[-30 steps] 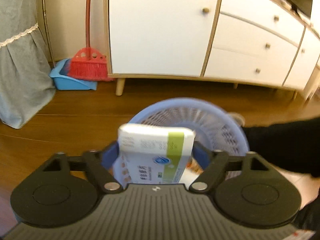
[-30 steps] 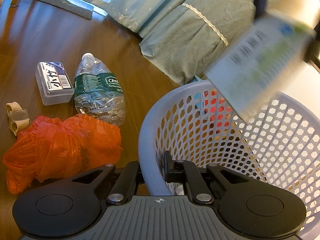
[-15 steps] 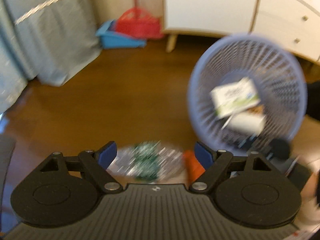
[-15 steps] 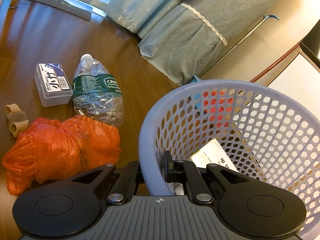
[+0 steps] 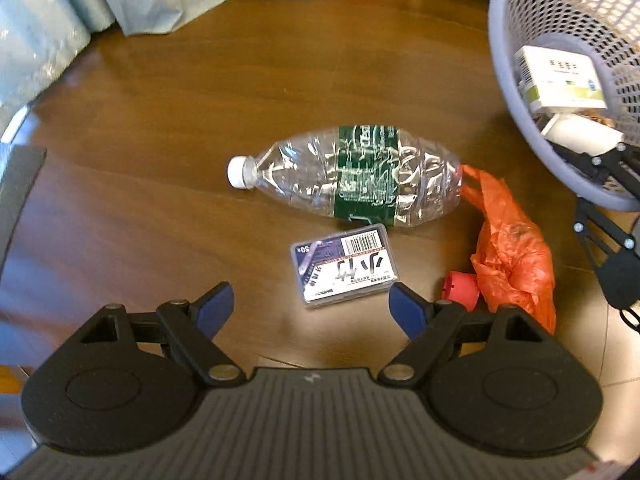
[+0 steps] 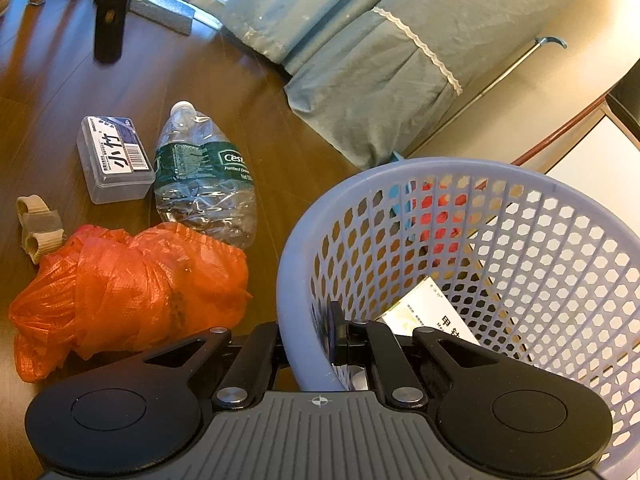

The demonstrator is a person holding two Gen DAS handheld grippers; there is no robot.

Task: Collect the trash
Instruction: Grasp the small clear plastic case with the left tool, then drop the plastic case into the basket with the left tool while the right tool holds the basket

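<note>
On the dark wooden floor (image 5: pixel 168 128) lies the remaining trash, seen from both wrist views.

Left gripper (image 5: pixel 310 306): blue-padded jaws spread wide, nothing between the pads. It points steeply down at the floor. Just ahead of its tips, apart from them, lies a small clear plastic box with a barcode label (image 5: pixel 345 266), flat on the floor.

Beyond the box, just beside it: a crushed clear plastic water bottle with a green label and white cap (image 5: pixel 348 174), on its side, cap toward the left of the left wrist view. The bottle's base touches a crumpled orange plastic bag (image 5: pixel 510 252). A small red cylindrical piece (image 5: pixel 460 288) sits against the bag's near edge, close to the left gripper's right finger.

Right gripper (image 6: pixel 334 334): jaws pressed together, pinching the rim of a lavender perforated plastic basket (image 6: pixel 552 264). The basket is tilted toward the camera. Inside it rests a white carton with a green stripe and printed text (image 5: pixel 560 76), on top of other white items too unclear to identify.

Right wrist view, floor to the left of the basket: orange bag nearest, bottle beyond it, clear box left of the bottle, and a beige ribbed band-like item (image 6: pixel 38 226) at the bag's far left edge.

Background: blue-grey fabric drape with a lace trim (image 6: pixel 380 60) reaching the floor.
</note>
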